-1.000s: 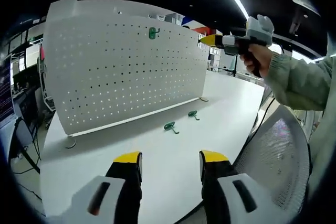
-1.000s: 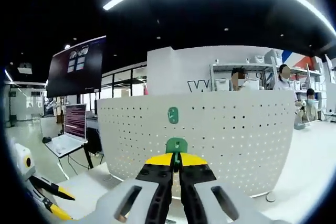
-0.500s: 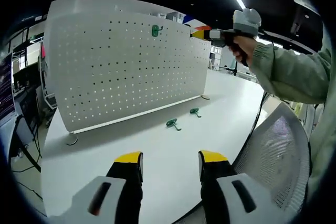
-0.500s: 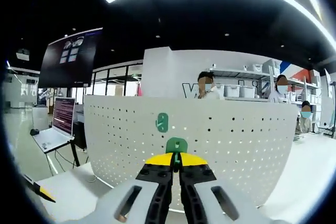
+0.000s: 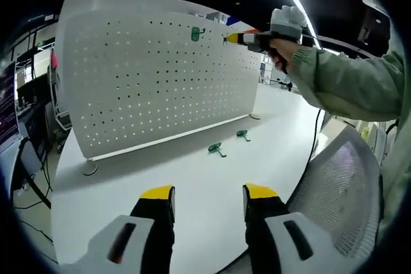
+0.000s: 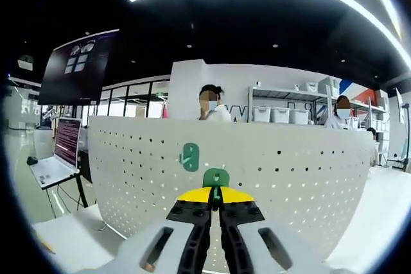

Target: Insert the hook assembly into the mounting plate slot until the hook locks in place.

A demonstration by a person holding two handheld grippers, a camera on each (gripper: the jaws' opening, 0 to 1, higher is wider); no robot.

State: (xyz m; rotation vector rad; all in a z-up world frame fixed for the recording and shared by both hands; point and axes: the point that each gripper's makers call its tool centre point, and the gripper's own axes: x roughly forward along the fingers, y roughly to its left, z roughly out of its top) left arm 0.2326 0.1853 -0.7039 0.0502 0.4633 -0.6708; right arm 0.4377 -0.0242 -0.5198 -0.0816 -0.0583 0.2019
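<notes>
Left gripper view: white perforated upright mounting plate [image 5: 154,75] on white table [image 5: 192,190], one green plastic hook already hung [image 5: 196,33] near top edge, two spare green hooks [image 5: 217,149] lying on table by plate's foot, own left gripper [image 5: 209,197] low over table, jaws wide, nothing between; right gripper [image 5: 232,39] held up near hung hook. Right gripper view: right gripper [image 6: 216,196] jaws closed on small green hook assembly [image 6: 216,177], close before plate [image 6: 289,178], just right of and below hung hook [image 6: 189,156].
</notes>
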